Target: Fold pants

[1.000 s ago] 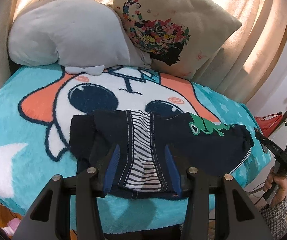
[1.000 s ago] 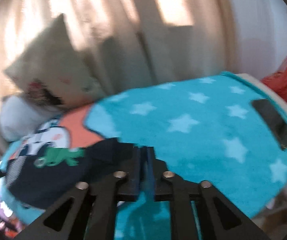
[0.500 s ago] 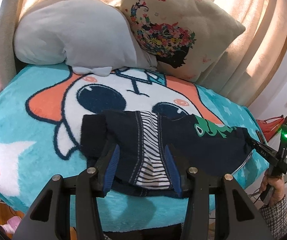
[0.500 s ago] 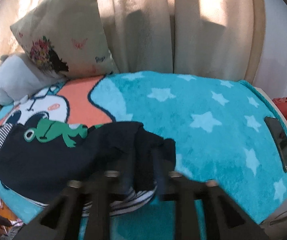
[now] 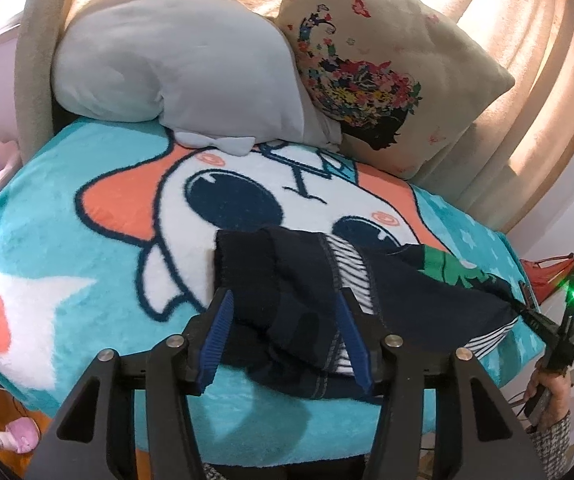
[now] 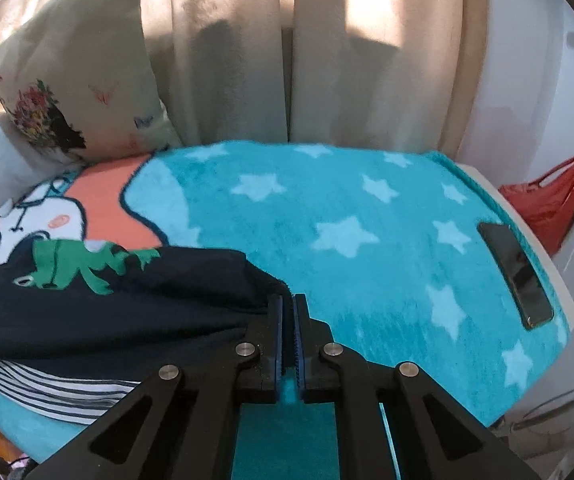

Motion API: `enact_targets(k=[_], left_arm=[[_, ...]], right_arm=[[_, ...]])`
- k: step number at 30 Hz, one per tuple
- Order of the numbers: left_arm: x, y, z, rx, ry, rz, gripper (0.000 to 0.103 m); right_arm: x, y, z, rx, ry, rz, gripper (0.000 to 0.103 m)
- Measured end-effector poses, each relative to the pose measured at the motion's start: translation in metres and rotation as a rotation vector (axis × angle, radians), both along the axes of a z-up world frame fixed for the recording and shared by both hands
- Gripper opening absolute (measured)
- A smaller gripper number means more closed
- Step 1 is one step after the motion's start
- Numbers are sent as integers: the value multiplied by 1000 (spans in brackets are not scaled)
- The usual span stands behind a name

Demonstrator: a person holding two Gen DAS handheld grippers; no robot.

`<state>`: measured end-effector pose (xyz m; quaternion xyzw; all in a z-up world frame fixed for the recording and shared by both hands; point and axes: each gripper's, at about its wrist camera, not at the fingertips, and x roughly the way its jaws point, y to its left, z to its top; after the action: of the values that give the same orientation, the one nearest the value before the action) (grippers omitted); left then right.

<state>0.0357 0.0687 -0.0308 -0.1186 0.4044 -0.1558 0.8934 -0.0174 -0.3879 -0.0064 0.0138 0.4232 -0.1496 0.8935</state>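
A bed (image 6: 327, 216) under a turquoise star blanket (image 5: 47, 208) carries two pillows (image 5: 191, 64) at its head. Dark navy pants (image 5: 295, 280) with a green frog print lie across the near edge. The left gripper (image 5: 285, 332) straddles the waist end, its jaws just widened. The right gripper (image 6: 287, 320) is pinched closed on the other end's fabric.
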Motion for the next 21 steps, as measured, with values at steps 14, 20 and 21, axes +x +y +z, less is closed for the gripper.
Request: enact_targets(k=[14, 20, 21], left_arm=[[15, -5, -41, 175, 145, 81, 59], [-13, 6, -25, 130, 66, 68, 59], [-17, 7, -21, 134, 52, 72, 59]], right_arm=[[-34, 6, 49, 88, -204, -50, 49], [11, 79, 40, 329, -166, 239, 58], [23, 91, 32, 353, -139, 273, 58]])
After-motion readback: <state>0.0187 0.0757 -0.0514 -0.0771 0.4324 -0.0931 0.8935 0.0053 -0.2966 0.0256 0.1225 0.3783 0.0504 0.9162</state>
